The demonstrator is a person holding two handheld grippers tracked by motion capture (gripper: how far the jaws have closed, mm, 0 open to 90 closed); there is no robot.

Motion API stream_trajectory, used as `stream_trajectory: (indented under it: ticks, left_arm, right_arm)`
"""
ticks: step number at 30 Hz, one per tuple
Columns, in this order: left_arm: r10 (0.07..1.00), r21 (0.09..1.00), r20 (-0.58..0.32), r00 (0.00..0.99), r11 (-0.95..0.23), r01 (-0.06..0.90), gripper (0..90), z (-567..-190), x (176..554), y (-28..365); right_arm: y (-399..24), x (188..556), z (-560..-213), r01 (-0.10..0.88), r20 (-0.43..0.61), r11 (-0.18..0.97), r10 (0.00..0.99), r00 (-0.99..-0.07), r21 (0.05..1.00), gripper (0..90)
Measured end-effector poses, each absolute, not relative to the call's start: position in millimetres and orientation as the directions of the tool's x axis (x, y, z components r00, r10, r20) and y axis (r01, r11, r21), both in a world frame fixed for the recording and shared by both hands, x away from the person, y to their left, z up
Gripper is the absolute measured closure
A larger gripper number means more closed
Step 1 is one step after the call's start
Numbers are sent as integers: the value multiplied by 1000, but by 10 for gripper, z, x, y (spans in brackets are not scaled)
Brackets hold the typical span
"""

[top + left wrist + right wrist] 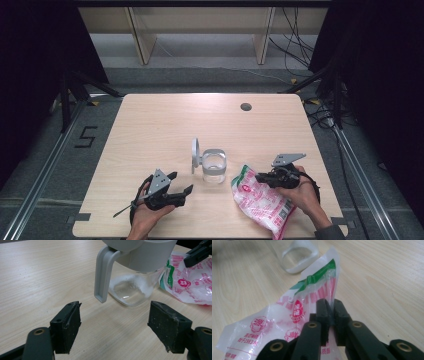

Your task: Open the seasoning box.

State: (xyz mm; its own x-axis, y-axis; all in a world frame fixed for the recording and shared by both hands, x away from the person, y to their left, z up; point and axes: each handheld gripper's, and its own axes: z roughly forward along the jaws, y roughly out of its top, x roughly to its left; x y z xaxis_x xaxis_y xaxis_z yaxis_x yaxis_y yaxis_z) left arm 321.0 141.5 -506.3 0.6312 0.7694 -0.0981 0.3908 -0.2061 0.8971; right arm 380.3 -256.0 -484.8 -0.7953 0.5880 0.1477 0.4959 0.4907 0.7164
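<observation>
Now right gripper (329, 305) is pinching the bag (287, 325) edge; it's floppy, slippery, so gripping near the seal. Left gripper (115, 327) is hanging open beside the jar (135, 272).

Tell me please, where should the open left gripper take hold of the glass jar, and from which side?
Grip the jar on its clear glass body, below the grey collar, coming level from the person's side. The left gripper already faces it with fingers spread. The flipped-open lid hangs at one side, so keep clear of it.
</observation>
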Motion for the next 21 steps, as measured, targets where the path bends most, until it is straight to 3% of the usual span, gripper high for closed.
stream_trajectory:
  ticks: [5,21]
  left_arm:
    - [771,897,-101,629,-203,394,257,-5059,3208,1421]
    - [776,899,-105,622,-194,393,261,-5027,3194,1446]
  right_arm:
    - [-2581,3806,-4851,485,135,491,588,-797,724,884]
    - [-3205,3668,-4801,542,112,359,749,-653,760,898]
